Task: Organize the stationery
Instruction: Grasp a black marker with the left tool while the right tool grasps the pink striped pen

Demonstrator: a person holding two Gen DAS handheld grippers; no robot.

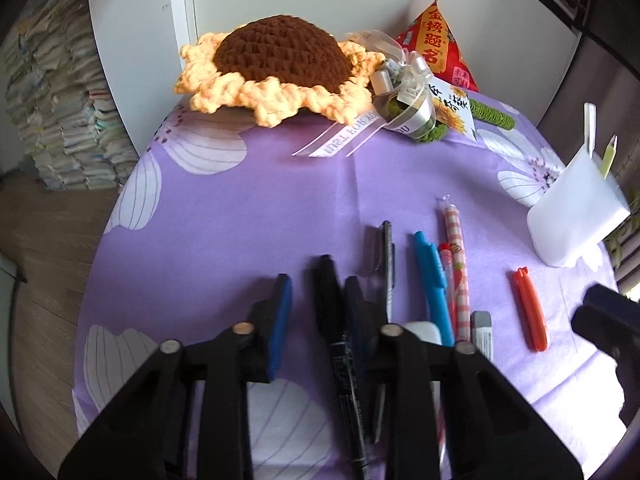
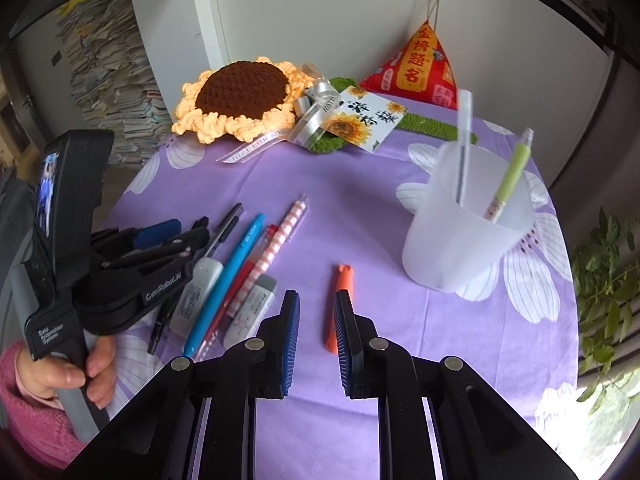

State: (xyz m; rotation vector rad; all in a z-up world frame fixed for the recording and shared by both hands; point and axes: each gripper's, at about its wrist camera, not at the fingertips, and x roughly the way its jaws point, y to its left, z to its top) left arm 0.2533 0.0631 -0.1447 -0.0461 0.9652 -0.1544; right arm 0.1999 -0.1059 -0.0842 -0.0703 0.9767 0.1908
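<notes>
Step in hand: picking the black marker (image 1: 334,312) from the row of pens, most likely to carry it to the frosted cup (image 2: 460,240).
Left hand-held gripper (image 1: 316,300): jaws drawn in around the black marker; its cap lies against the right pad, while a gap shows beside the left pad, so I cannot be sure the squeeze is complete.
Right hand-held gripper (image 2: 316,320): nearly clenched and grasping nothing, hovering over the tabletop (image 2: 360,184) with the orange pen (image 2: 338,308) just beyond its right pad.
Where the stationery lies: black pen (image 1: 386,264), blue pen (image 1: 432,276), red pen (image 2: 236,300) and pink checked pen (image 1: 456,264) lie side by side with two erasers (image 2: 252,308) at their near ends; the frosted cup stands well apart on the right and already holds a clear pen (image 2: 464,136) and a green pen (image 2: 510,176).
Doing it well: make sure both pads bear on the marker before lifting, and raise it straight up so the neighbouring black pen is not dragged along.
Risk: gripped near one end, the marker may swing; tilt it tip-down before the cup's rim.
Right side: keep it clear of the left's path to the cup.
</notes>
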